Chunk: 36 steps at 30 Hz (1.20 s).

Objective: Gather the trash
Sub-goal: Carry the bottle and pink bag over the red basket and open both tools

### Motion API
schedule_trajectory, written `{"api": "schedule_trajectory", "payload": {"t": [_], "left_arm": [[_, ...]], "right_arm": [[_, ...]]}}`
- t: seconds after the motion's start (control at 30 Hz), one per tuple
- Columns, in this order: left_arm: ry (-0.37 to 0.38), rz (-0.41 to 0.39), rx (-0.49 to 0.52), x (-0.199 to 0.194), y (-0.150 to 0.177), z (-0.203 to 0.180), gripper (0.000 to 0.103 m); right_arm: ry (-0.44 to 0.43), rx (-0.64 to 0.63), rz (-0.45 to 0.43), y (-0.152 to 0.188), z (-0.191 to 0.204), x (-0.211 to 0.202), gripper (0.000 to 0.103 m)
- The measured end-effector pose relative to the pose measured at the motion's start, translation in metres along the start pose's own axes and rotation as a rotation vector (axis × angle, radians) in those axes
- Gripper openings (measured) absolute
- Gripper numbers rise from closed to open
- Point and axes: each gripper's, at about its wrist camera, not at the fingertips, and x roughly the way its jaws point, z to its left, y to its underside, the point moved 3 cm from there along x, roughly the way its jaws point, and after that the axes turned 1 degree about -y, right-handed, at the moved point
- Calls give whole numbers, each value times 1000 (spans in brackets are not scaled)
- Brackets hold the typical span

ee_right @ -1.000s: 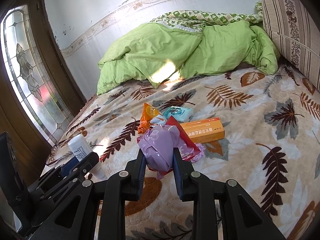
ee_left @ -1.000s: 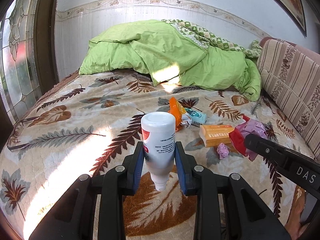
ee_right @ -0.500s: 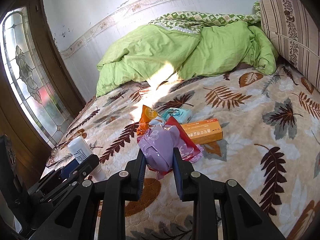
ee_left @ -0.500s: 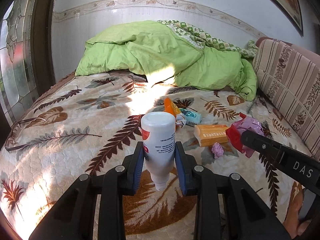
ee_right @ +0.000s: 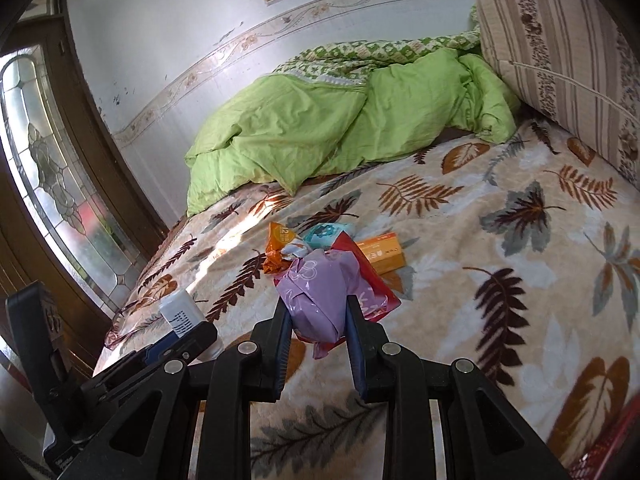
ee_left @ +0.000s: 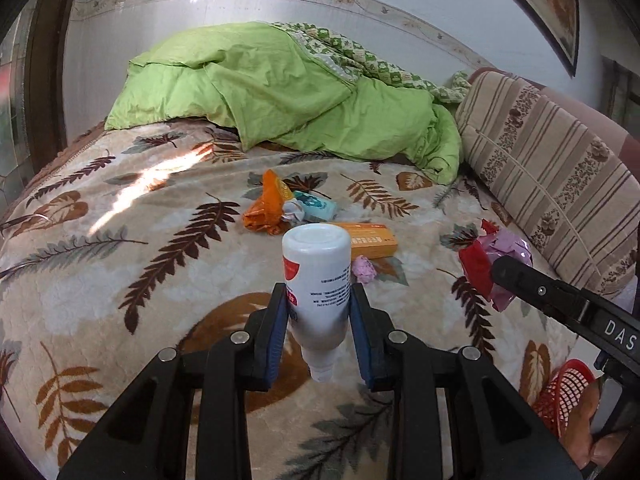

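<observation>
On the bed (ee_left: 120,264), our left hand-held gripper (ee_left: 320,320) clenches a white bottle (ee_left: 318,276). Our right hand-held gripper (ee_right: 316,320) grips a crumpled wrapper (ee_right: 320,296). We judge the smooth bottle may slip.

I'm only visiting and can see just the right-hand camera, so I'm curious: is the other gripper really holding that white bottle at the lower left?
Observer: Yes. In the left camera, the left gripper is shut on the white bottle, with a blue pad pressed against each side.
Visitor: Which way up is it?
Observer: Upside down. Its narrow cap end points back toward the camera and its flat base faces the bed.
Visitor: Is anything hidden behind the purple bag in front of me?
Observer: Yes, a small crumpled pink wad lies on the blanket, right beside the orange box.
</observation>
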Motion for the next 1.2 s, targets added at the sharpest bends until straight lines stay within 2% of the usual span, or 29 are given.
{"api": "schedule_trajectory", "payload": {"t": [0.17, 0.37, 0.73, 0.87, 1.07, 1.2], "left_arm": [[104, 22, 12, -12, 3, -24, 29], [195, 26, 87, -32, 6, -64, 29], [377, 92, 248, -55, 24, -162, 29], [464, 138, 298, -60, 31, -204, 29], [604, 266, 368, -58, 59, -272, 29], [647, 357, 420, -46, 86, -312, 29]], "right_arm": [[18, 23, -12, 6, -19, -39, 27], [47, 73, -22, 17, -49, -84, 27], [177, 171, -43, 48, -115, -165, 27], [239, 254, -67, 58, -152, -202, 27], [309, 382, -97, 76, -200, -248, 27], [326, 460, -101, 90, -223, -262, 30]]}}
